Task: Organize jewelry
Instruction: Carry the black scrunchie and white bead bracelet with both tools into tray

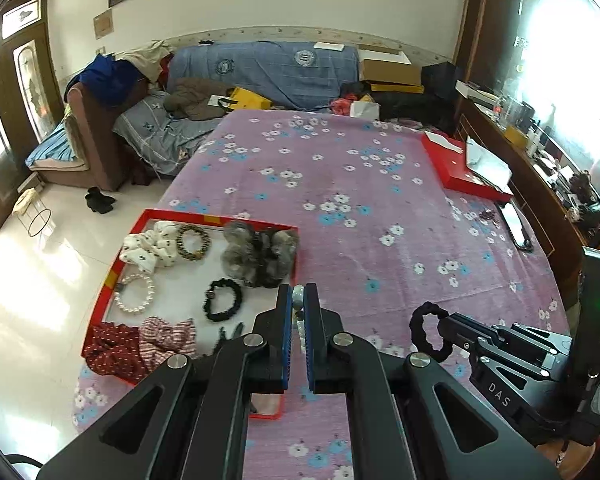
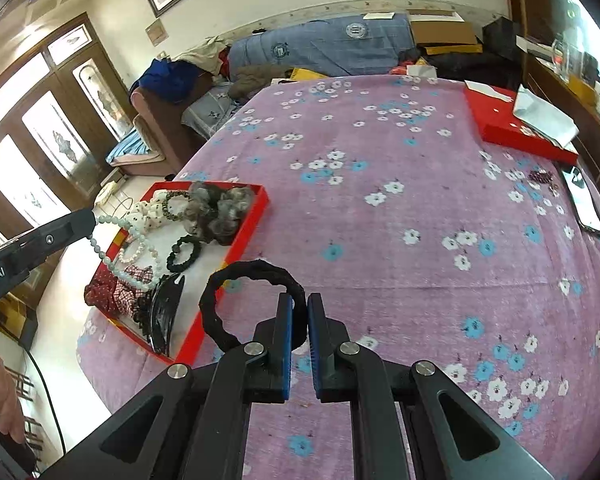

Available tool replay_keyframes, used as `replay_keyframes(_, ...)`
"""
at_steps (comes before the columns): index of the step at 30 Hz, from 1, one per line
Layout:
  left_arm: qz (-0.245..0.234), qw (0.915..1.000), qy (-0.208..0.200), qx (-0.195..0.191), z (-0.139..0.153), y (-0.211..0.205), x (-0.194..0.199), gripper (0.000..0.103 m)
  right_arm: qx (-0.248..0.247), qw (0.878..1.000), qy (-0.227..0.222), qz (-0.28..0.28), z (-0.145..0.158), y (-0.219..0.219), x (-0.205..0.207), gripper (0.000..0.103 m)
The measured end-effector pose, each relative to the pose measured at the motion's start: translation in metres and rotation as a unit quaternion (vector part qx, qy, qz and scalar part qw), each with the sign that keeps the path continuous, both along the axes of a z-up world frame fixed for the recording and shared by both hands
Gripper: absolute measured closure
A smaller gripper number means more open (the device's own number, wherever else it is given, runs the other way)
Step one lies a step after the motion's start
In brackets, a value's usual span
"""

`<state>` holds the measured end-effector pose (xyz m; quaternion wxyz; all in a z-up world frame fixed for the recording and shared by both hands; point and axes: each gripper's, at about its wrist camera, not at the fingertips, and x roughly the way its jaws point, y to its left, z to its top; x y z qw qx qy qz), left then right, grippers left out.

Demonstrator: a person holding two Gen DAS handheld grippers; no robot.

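Dangling from the left gripper (image 1: 299, 292), a pale bead bracelet (image 2: 112, 236) of round, milky, greenish-white beads hangs in a loose loop above the near end of the red tray (image 1: 188, 214), its jaws clamped on a bead. The right gripper (image 2: 300, 304) pinches a black fabric hair tie (image 2: 236, 304), a thick ruffled ring held up over the pink floral bedspread (image 2: 380, 240) just beside the tray. Inside the tray lie a white pearl bracelet (image 1: 135, 293), a dark bead bracelet (image 1: 194, 242), a black scrunchie (image 1: 222, 299), grey fluffy scrunchies (image 1: 256, 252), a white spotted scrunchie (image 1: 152, 248) and red patterned ones (image 1: 116, 352).
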<state>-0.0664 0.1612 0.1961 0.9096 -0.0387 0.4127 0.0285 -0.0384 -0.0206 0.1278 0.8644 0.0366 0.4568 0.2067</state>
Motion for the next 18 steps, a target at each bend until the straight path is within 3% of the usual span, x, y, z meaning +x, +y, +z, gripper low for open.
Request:
replay_keyframes(11,0.034,0.9994,0.008,0.007,-0.009,0.044,0.004,0.098,-0.043,0.999,-0.014,0.022,0.001,0.041,0.000,0.094)
replay_keyframes(18,0.042,0.9985,0.018,0.030,-0.020,0.058,0.011,0.098,-0.054,0.998,-0.005,0.026,-0.003,0.058,0.003,0.094)
